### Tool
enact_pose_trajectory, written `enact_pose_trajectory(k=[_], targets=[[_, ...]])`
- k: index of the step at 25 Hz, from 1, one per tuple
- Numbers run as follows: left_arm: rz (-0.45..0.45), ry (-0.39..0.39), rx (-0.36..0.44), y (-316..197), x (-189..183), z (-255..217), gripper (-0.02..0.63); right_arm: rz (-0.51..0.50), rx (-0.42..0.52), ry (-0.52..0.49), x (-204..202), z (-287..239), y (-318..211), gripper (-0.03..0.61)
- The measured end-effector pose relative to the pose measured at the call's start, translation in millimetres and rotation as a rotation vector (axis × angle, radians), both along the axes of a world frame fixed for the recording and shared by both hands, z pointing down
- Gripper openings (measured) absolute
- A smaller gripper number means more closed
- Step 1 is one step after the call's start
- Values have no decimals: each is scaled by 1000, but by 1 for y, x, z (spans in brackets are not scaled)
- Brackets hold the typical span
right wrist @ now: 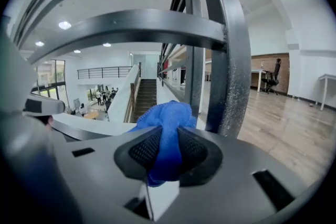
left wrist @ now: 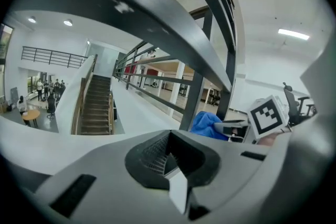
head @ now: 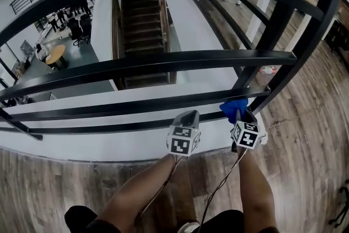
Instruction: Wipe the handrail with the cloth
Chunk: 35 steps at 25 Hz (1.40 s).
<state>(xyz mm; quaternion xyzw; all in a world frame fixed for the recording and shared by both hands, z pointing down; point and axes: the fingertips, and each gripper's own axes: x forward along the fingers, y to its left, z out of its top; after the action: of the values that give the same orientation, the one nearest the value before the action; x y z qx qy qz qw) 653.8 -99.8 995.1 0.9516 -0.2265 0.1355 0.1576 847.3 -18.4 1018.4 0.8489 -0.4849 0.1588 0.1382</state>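
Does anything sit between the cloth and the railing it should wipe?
Nothing visible does. The cloth, clamped in the right tool, pokes out right beside the post and a lower rail. Whether it touches them cannot be told.

The wood-plank floor [head: 311, 133] under you runs from your near side out to the far right, and on the far side it ends at a white edge strip [head: 98, 145], where the black posts of the handrail [head: 163, 60] stand. Just past the right-hand posts, a small white-and-red object [head: 267, 70] lies on the planks, too small for you to tell what it is. Well off to the far right, a dark office chair [right wrist: 273, 79] stands on the same floor.
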Motion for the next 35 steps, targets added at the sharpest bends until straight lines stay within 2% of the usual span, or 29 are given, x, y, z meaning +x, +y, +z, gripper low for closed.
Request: enact_pose_trajectory(k=[5, 7, 10, 12, 15, 18, 22, 28, 32, 35], targets=[[-40, 7, 29, -30, -66, -17, 4, -20, 84, -27, -90, -37, -5, 92], [-45, -4, 43, -30, -95, -37, 4, -19, 77, -41, -130, -65, 2, 92], [-27, -69, 49, -7, -158, -80, 5, -26, 36, -60, -203, -114, 30, 92], [-29, -93, 17, 12, -212, -129, 5, -36, 17, -67, -258, -165, 49, 92], [-32, -67, 4, 30, -277, -205, 5, -56, 27, -70, -325, -243, 61, 92], [1, -36, 12, 49, -317, -270, 4, -95, 42, -96, -374, -304, 66, 92], [26, 30, -20, 61, -353, -386, 5, -168, 62, -84, -422, -416, 67, 92], [72, 77, 130, 69, -421, -574, 5, -288, 134, -17, -500, -602, 72, 92], [77, 85, 121, 68, -507, -671, 4, -252, 206, -36, -576, -683, 78, 92], [1, 95, 125, 56, -569, -726, 5, -259, 250, -69, -629, -730, 69, 92]])
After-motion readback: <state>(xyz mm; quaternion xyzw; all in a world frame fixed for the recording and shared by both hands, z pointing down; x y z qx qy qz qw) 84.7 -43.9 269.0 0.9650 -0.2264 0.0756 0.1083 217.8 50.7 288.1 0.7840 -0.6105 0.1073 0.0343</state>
